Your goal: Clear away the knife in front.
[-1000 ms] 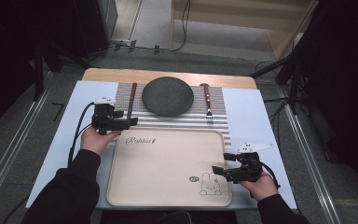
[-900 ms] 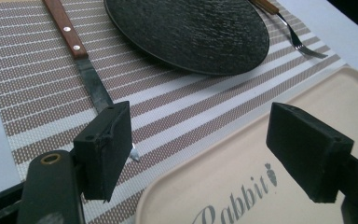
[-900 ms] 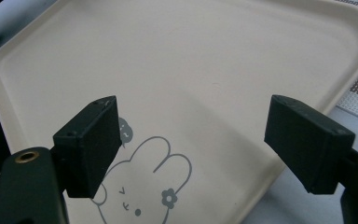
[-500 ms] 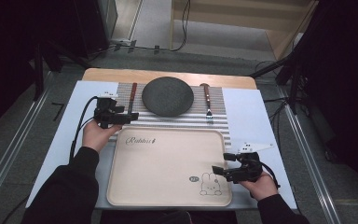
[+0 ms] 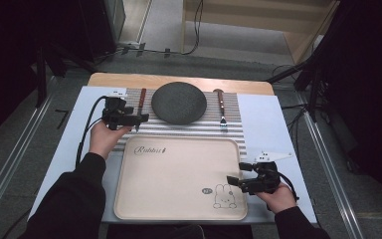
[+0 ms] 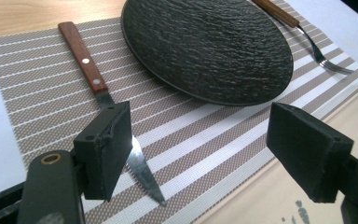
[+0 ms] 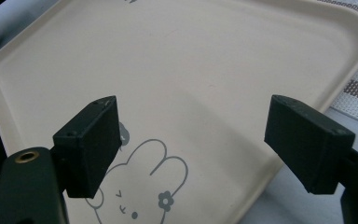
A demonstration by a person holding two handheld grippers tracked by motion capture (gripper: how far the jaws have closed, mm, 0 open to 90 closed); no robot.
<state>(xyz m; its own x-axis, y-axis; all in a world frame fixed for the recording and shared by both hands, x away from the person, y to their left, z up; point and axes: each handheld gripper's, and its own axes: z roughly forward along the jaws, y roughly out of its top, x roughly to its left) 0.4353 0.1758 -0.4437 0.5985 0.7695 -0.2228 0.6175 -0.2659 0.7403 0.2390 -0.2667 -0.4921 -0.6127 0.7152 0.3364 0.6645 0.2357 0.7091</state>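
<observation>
Movement is all on the left: the left tongs (image 5: pixel 138 118) have advanced from the bench's near-left area toward the dark round stoneware plate (image 5: pixel 179 102), and now hang with jaws wide over the wooden-handled serrated knife (image 6: pixel 106 95), which lies on the striped grey-and-white placemat (image 5: pixel 231 127) just left of the plate. One jaw already sits over the blade, so a pick-up of the knife looks to be the step in hand. The right tongs (image 5: pixel 235 182) have stayed put, jaws wide and empty, above the near-right corner of the beige plastic tray (image 5: pixel 174 169), on the near side of the plate. A wooden-handled fork (image 5: pixel 221 107) lies right of the plate. The tray carries script reading roughly "Rabbits" and a rabbit drawing (image 7: pixel 140 179).
</observation>
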